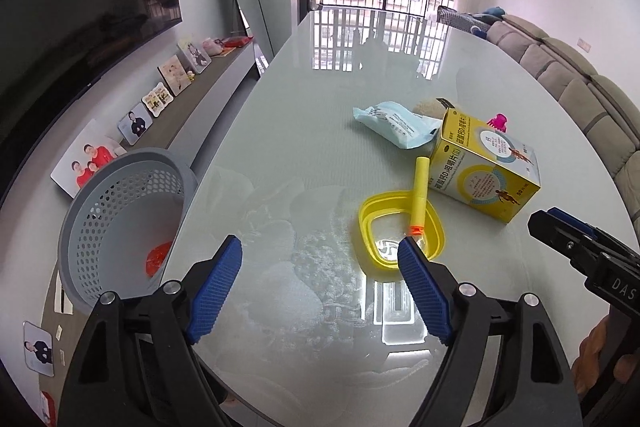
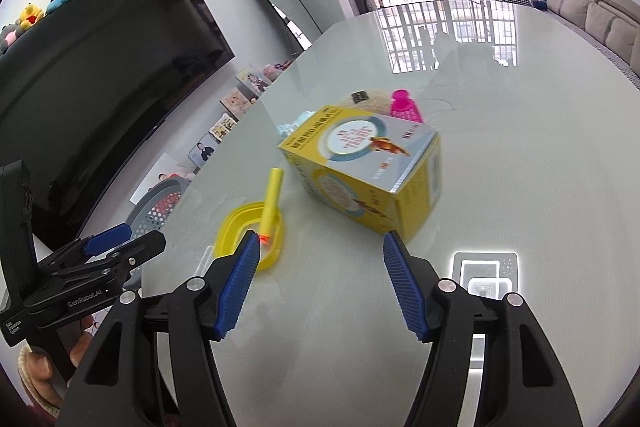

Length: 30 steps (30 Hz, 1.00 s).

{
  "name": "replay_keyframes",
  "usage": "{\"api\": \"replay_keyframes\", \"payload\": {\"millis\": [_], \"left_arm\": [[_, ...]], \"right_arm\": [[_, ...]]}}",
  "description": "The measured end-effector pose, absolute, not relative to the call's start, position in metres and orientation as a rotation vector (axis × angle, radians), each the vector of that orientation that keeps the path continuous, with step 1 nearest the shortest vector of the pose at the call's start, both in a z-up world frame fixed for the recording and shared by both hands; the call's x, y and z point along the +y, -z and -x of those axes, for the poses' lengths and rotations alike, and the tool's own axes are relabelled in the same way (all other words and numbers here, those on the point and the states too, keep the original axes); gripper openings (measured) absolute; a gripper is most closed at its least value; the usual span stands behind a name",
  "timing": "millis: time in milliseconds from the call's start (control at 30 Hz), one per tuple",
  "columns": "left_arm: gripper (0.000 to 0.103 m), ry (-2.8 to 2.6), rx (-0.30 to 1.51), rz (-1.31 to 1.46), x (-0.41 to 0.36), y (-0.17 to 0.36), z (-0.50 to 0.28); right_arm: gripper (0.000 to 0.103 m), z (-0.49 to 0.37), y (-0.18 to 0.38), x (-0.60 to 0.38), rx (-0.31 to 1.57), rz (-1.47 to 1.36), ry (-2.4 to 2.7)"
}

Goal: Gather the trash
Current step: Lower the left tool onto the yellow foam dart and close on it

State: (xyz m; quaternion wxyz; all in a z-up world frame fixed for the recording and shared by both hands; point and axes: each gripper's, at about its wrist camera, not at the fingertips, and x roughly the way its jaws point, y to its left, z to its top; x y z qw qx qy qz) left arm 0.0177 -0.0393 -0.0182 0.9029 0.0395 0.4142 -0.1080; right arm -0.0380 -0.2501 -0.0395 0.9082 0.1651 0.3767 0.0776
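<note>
1 box (image 1: 484, 167), 1 dart (image 1: 420, 193), 1 lid (image 1: 366, 223), 1 pkt (image 1: 396, 125), 1 basket (image 1: 120, 179)

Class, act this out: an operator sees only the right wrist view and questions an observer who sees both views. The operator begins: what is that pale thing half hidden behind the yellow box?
Observer: A light-blue packet. It lies flat on the table against the far side of the yellow box.
Operator: Is anything in the grey basket?
Observer: Yes, one orange-red piece lies at the bottom of the grey basket. I cannot tell what it is.
Operator: Is the left gripper holding anything?
Observer: No, the left gripper is open with nothing between its fingers.
</note>
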Motion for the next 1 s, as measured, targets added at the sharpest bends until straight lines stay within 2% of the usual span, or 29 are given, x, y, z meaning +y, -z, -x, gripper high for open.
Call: {"api": "replay_keyframes", "payload": {"millis": [900, 1000], "left_arm": [[0.081, 0.245, 0.911, -0.116, -0.083, 0.043, -0.051], [0.081, 0.257, 0.909, -0.128, -0.094, 0.045, -0.057]], "right_arm": [[0.062, 0.021, 0.062, -0.283, 0.802, -0.365, -0.127], [0.064, 0.023, 0.062, -0.289, 0.791, -0.381, -0.118]]}}
